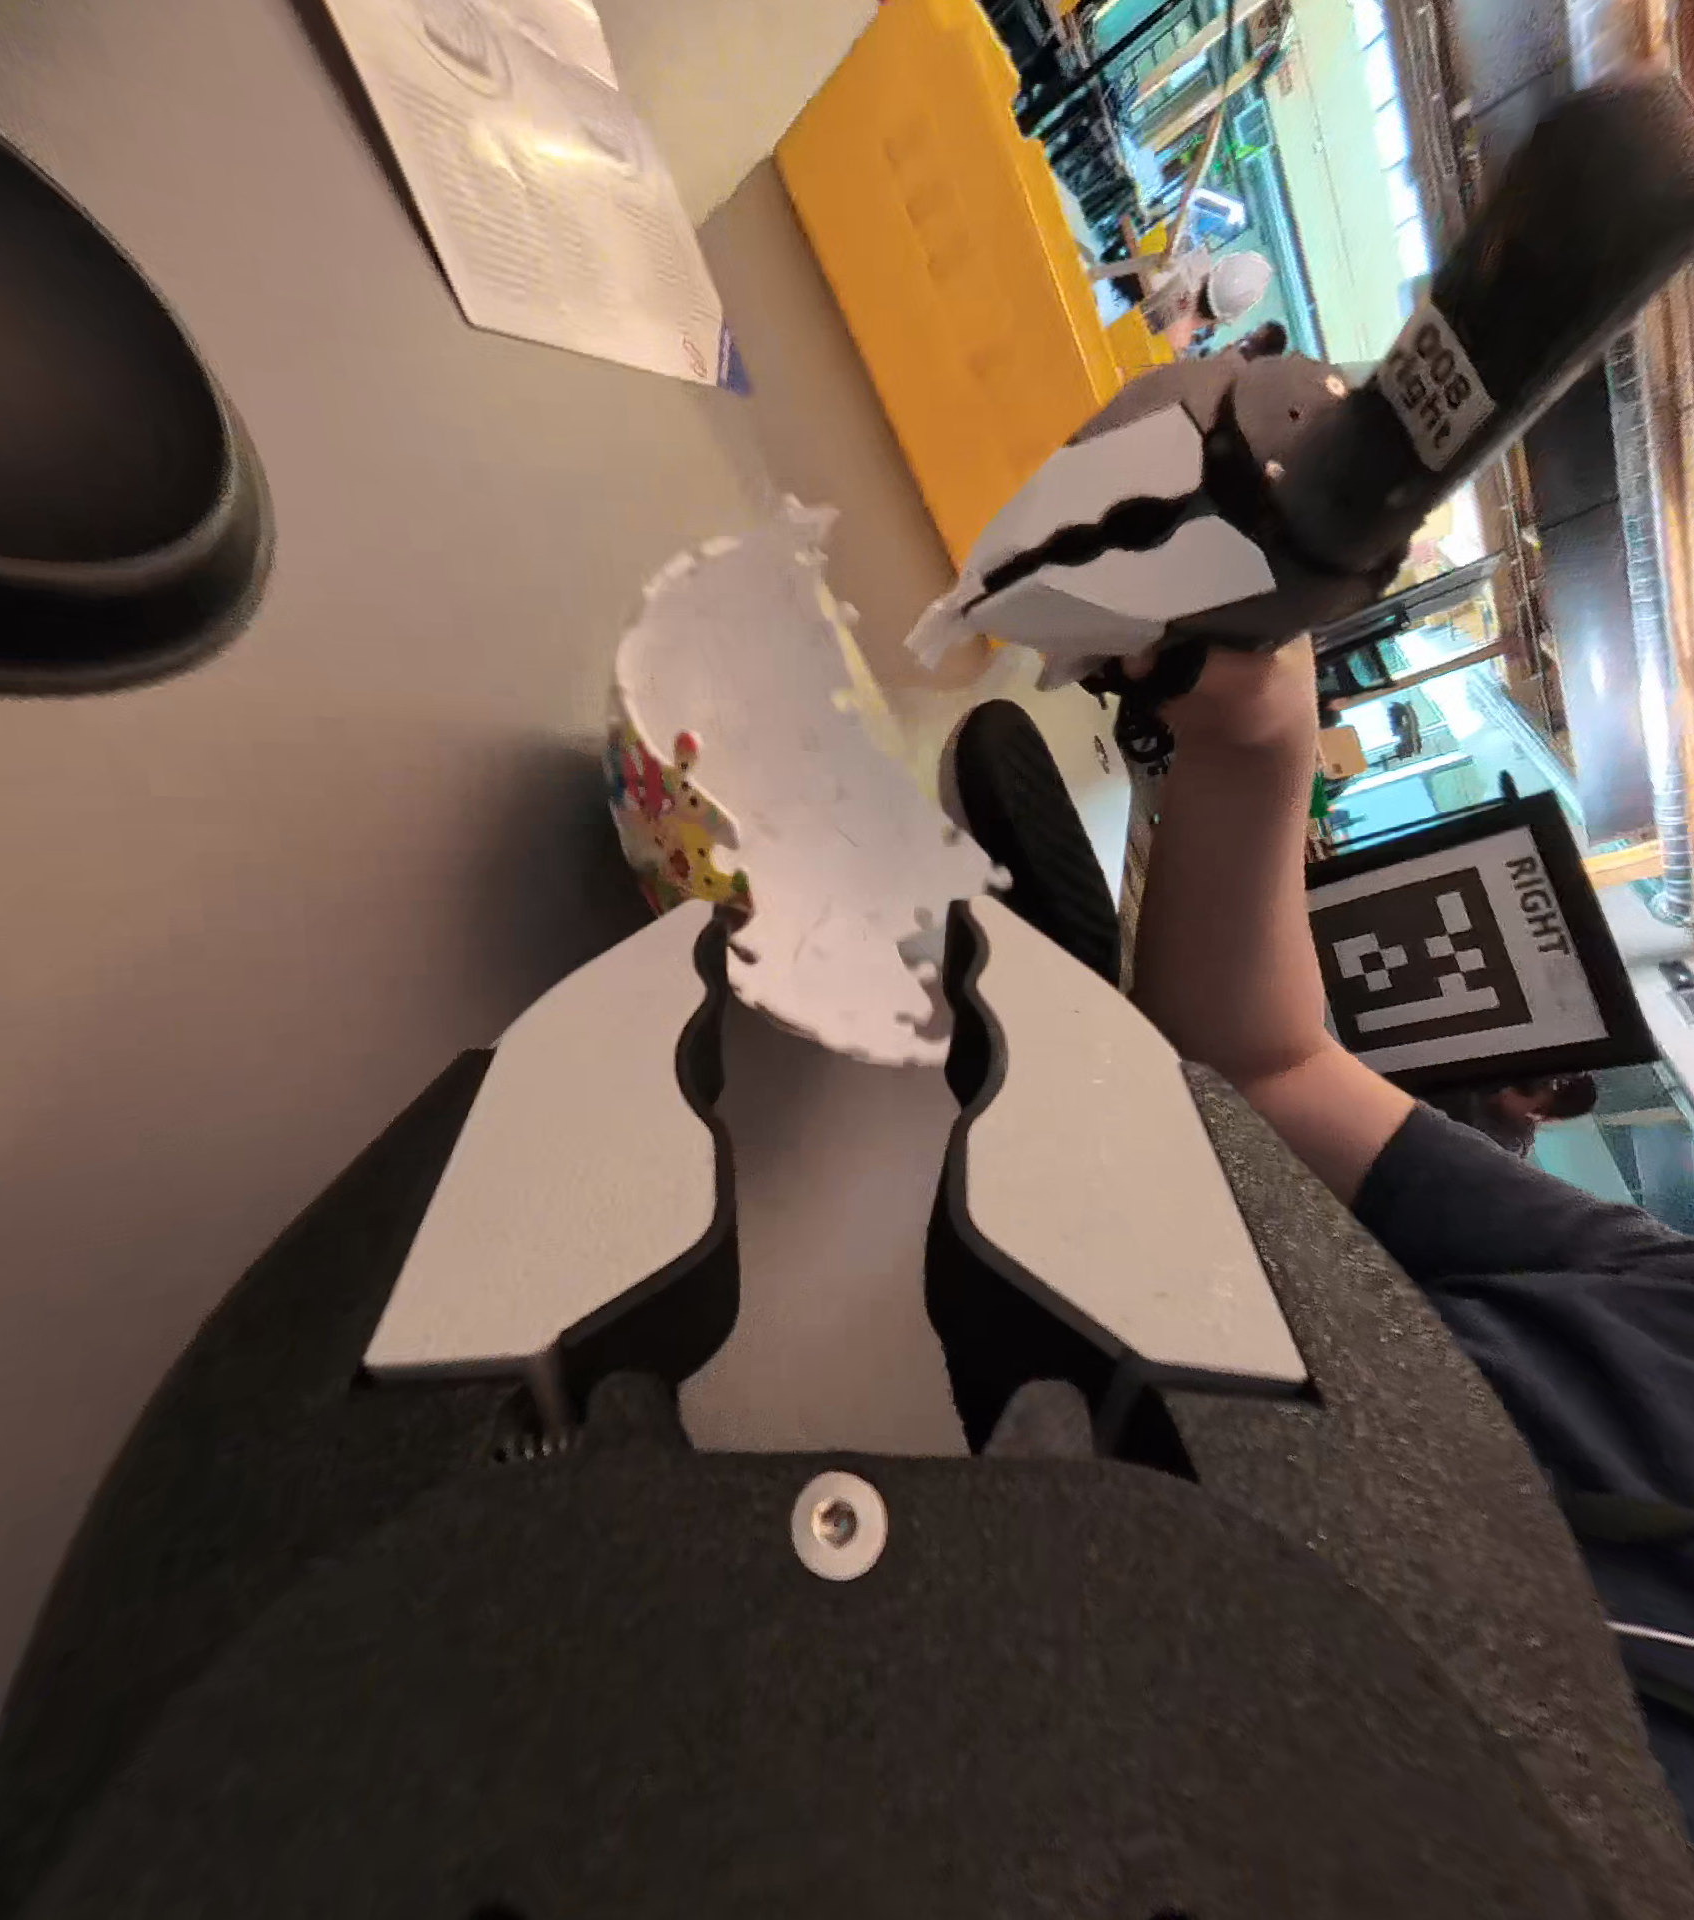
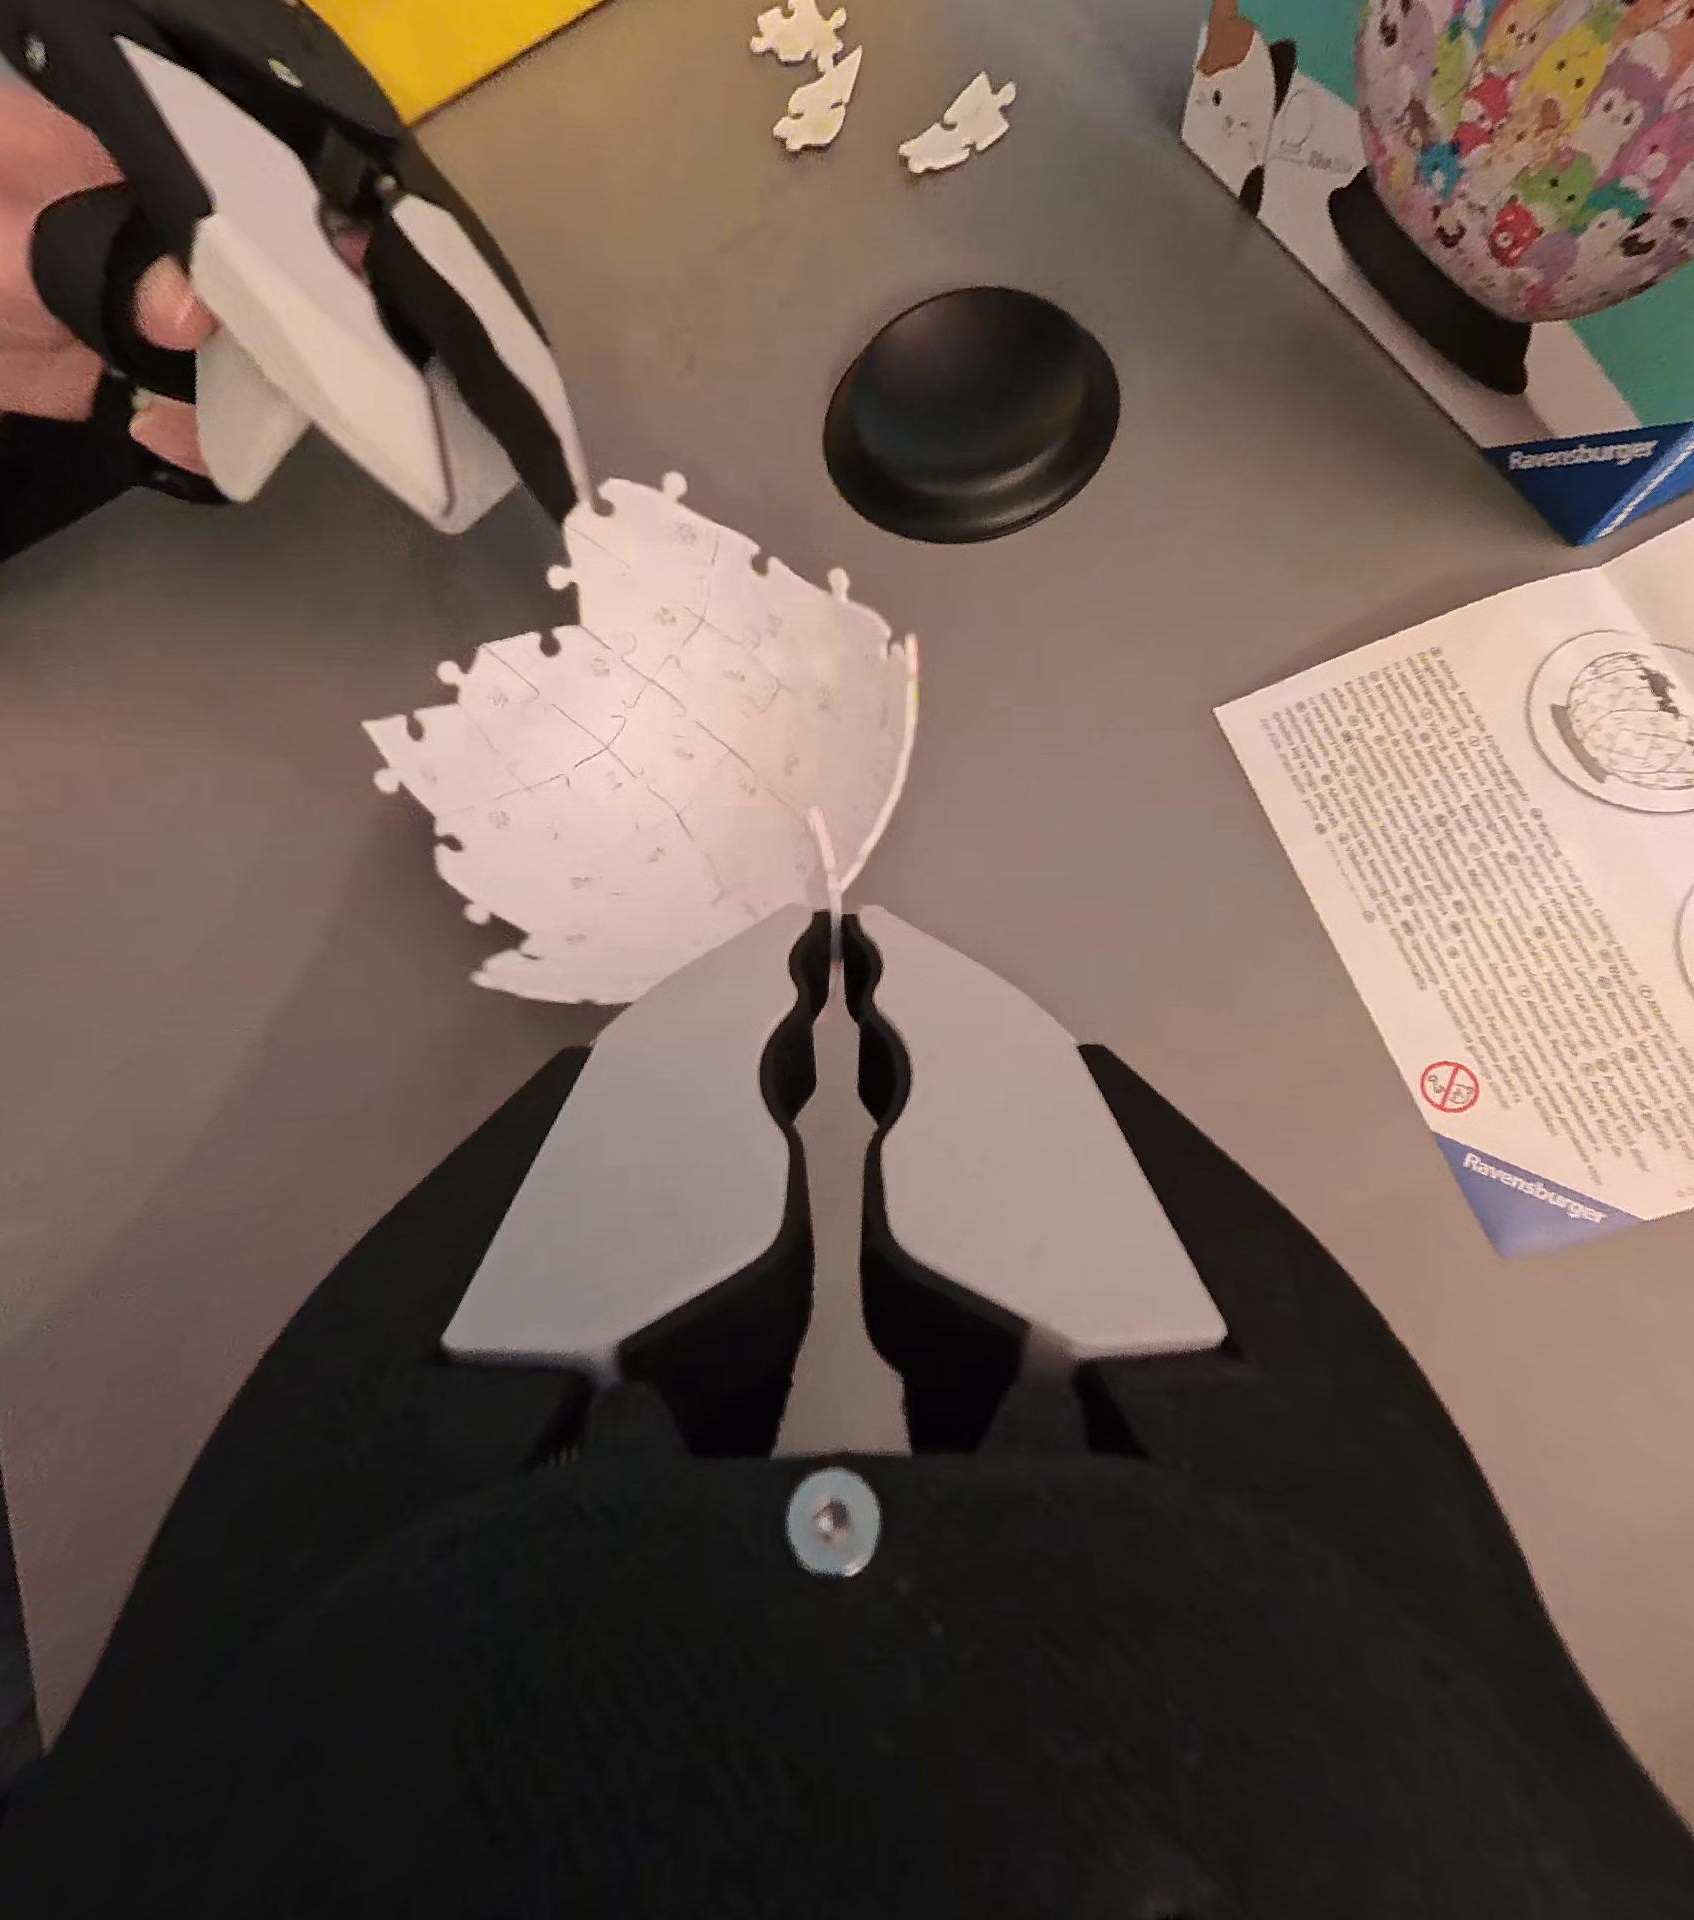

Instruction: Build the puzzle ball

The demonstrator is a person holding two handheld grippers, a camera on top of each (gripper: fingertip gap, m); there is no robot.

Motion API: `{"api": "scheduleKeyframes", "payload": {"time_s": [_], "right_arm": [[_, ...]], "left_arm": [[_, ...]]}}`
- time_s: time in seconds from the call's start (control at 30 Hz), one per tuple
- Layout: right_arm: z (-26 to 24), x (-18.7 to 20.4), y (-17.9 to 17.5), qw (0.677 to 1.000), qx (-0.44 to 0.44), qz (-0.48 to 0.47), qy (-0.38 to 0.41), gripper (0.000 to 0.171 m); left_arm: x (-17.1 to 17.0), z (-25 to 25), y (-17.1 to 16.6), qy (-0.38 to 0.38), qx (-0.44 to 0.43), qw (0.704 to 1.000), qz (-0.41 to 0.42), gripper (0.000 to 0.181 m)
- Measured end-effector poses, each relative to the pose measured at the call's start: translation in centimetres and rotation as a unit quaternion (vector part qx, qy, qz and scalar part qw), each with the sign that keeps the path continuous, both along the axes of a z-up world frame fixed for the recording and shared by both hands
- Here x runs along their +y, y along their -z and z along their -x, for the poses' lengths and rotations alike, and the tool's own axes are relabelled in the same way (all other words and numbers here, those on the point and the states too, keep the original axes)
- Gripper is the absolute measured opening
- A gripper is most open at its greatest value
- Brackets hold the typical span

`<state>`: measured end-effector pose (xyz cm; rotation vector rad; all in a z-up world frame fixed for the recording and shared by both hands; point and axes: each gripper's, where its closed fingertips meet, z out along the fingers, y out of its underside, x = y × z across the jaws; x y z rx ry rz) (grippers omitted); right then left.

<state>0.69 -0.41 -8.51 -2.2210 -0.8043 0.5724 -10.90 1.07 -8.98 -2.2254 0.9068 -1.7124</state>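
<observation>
At twelve o'clock off the right gripper (image 2: 835, 920), jaws pinching its rim, hangs the half-built shell (image 2: 656, 758); left gripper (image 1: 832, 925), jaws apart, straddles the far edge.

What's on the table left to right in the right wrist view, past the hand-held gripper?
White curved partly assembled puzzle shell → round black plastic stand → white folded paper instruction sheet. Far edge: loose white puzzle pieces → colourful cardboard puzzle box.

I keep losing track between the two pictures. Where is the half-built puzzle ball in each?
Left wrist view: half-built puzzle ball at centre, just beyond the open fingers.
Right wrist view: at centre, its rim pinched by the near gripper.
Shared landmark: the black stand on the table.
</observation>
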Motion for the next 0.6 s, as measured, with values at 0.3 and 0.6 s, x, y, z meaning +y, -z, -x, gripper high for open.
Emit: {"api": "scheduleKeyframes", "payload": {"time_s": [0.3,0.6], "right_arm": [[0.5,1.4,-1.9,0.999,0.035,-0.022,-0.003,0.003],[1.1,2.1,0.2,0.997,0.076,0.029,-0.013,0.003]], "left_arm": [[2.3,-2.0,1.3,0.042,0.060,0.996,-0.049,0.039],[1.2,-2.2,0.9,0.065,-0.002,0.998,0.013,0.036]]}}
